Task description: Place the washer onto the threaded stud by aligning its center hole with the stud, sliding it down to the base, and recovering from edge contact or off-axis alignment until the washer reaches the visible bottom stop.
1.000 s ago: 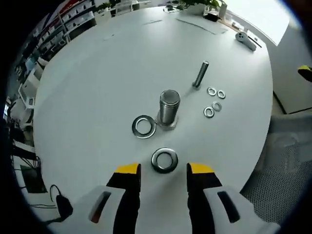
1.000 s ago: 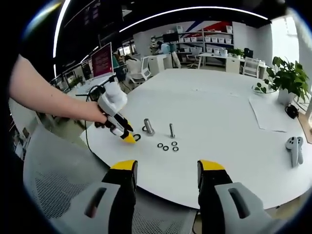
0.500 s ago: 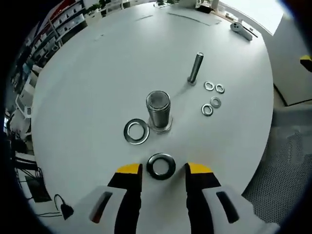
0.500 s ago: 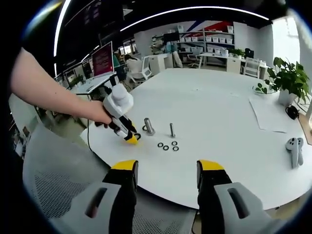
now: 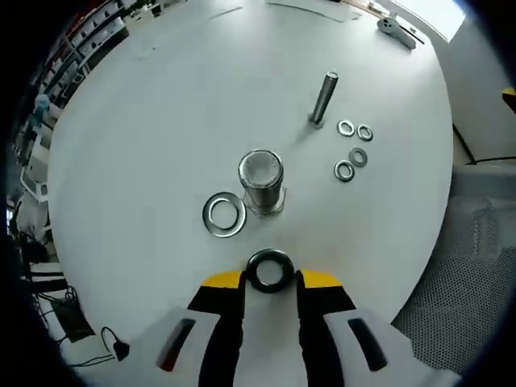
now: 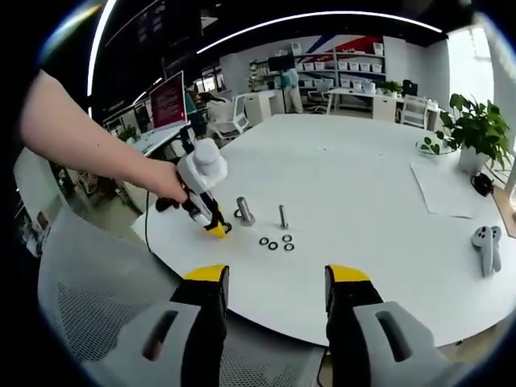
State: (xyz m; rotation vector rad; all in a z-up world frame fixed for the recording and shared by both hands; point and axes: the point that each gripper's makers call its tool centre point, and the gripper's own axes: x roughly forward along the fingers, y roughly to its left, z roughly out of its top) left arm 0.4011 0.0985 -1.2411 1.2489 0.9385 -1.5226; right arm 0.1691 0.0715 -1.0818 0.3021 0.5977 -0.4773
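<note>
Left tongs [image 5: 270,279] low over the round white worktop [image 5: 145,121], jaws partly open either side of the dark washer [image 5: 269,270], which lies flat; whether they grip it, cannot tell. Thick threaded stud [image 5: 260,179] stands upright just beyond, a second large washer [image 5: 224,214] beside its base. Slim bolt [image 5: 324,98] and four small washers [image 5: 352,151] farther off. Right tongs [image 6: 274,282] wide open, empty, held off the worktop edge

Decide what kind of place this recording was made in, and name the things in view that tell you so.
Probably an open-plan office or lab. In the right gripper view a large white table stands among desks with a computer monitor, shelving with boxes along the far wall, and a potted plant.
</note>
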